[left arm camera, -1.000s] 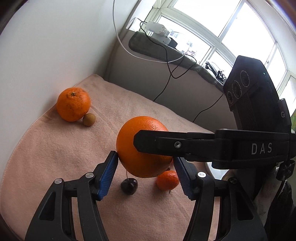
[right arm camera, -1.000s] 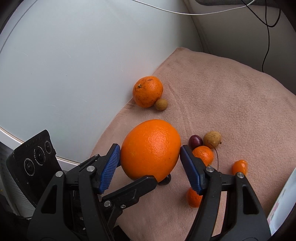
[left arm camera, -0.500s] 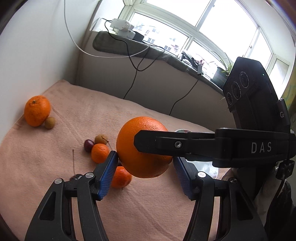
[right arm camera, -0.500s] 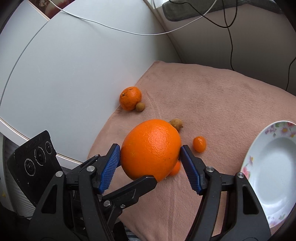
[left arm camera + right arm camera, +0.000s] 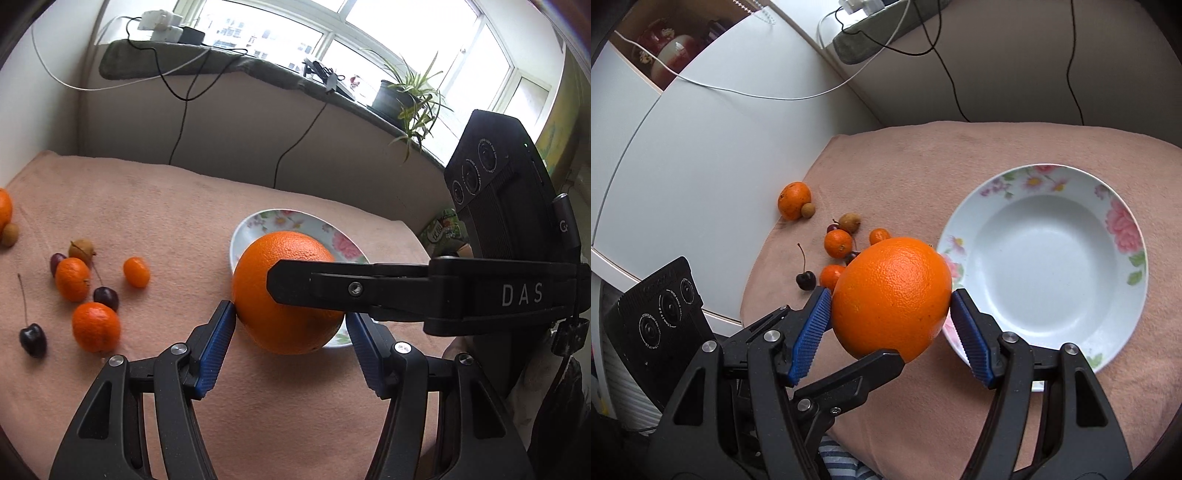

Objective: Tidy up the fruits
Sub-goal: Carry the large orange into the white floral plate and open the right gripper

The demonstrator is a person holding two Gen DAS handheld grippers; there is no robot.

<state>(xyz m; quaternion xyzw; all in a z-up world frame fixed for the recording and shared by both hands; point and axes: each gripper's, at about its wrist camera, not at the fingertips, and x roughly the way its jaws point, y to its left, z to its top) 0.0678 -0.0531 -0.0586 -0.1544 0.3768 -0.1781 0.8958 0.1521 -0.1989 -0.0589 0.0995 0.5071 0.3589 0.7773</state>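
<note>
Both claws have swung away from the scattered small fruit since a second ago, and the flowered plate (image 5: pixel 1123 225), absent from both views then, now lies ahead of them. The big orange (image 5: pixel 892 295) is held off the pink cloth, pinched from two directions at once: the right claw (image 5: pixel 891 325) presses its blue pads against the fruit's sides, and the left claw (image 5: pixel 290 332) does the same, each claw's black finger crossing the other's view. In the right wrist view the plate sits ahead and to the right of the claw, its near rim just behind the orange; in the left wrist view the orange hangs directly over the plate's near edge.

To finish well, I would carry the orange further forward until it is over the plate's hollow, lower it until it touches, and only then spread both claws together, so that it does not roll off the rim. The tangerines (image 5: pixel 96 326), cherries (image 5: pixel 33 339) and small brown fruit (image 5: pixel 81 249) lie to the left of the left claw, not yet collected.
</note>
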